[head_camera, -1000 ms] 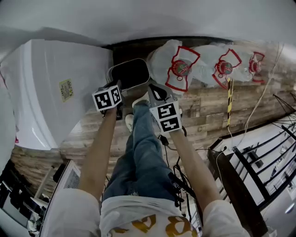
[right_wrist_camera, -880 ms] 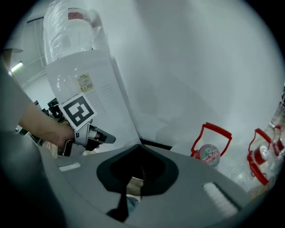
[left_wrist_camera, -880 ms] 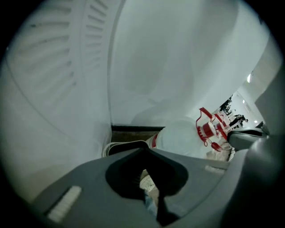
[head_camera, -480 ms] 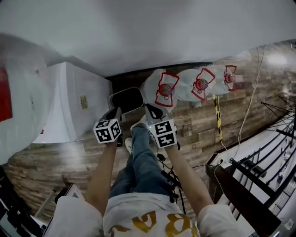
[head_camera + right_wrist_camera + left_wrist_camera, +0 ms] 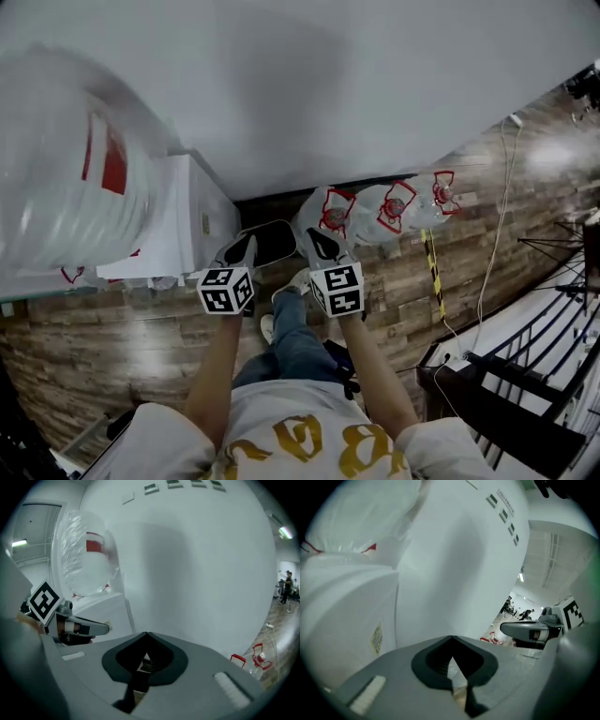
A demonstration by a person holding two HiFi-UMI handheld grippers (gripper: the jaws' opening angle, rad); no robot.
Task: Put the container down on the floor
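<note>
Grey jaws of left gripper (image 5: 451, 638) and right gripper (image 5: 146, 633) clenched together, empty, container (image 5: 274, 242) on floor (image 5: 469, 234).

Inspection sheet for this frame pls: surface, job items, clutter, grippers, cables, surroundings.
Surface: wood-plank floor.
Job's things: grey container upright on the floor by the wall, beside the white cabinet.
Clutter: three water jugs lying along the wall; large jug atop the cabinet; striped strip on the floor.
Grippers: left gripper shut, empty; right gripper shut, empty.
Cables: white cable across the floor.
Surroundings: white wall; black railing at right.
</note>
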